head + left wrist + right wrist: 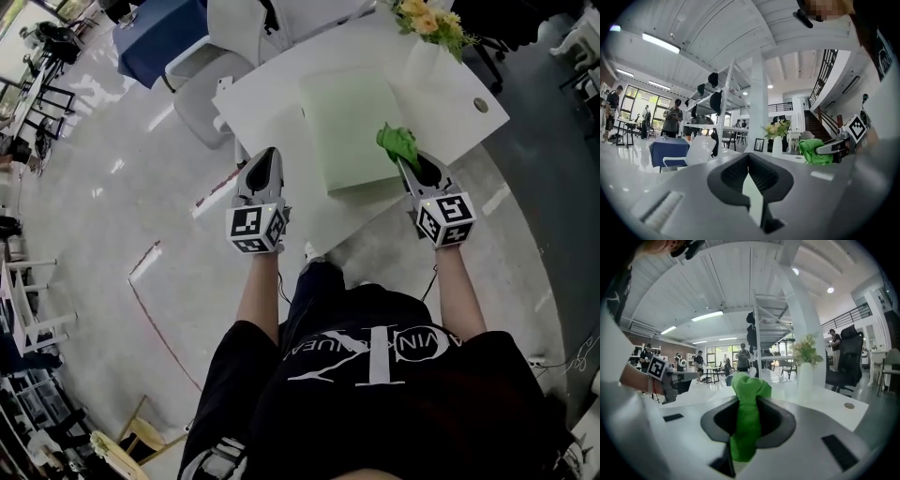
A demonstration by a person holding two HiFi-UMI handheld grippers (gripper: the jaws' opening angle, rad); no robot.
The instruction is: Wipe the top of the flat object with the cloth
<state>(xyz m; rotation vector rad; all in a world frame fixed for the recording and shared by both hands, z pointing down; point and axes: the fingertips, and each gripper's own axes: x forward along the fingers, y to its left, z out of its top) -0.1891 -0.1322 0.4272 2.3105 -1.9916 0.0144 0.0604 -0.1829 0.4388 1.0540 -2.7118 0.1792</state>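
A pale green flat board lies on the white table. My right gripper is shut on a bright green cloth, which bunches out past the jaw tips just above the board's near right corner. In the right gripper view the cloth fills the gap between the jaws of the right gripper. My left gripper hovers at the table's near edge, left of the board, shut with nothing in it. The left gripper view shows the left gripper with its jaws together, and the cloth off to the right.
A white vase of yellow flowers stands at the table's far right, beyond the board. A white chair sits off the table's left side, and a blue-covered table stands farther back. A small round hole marks the table's right corner.
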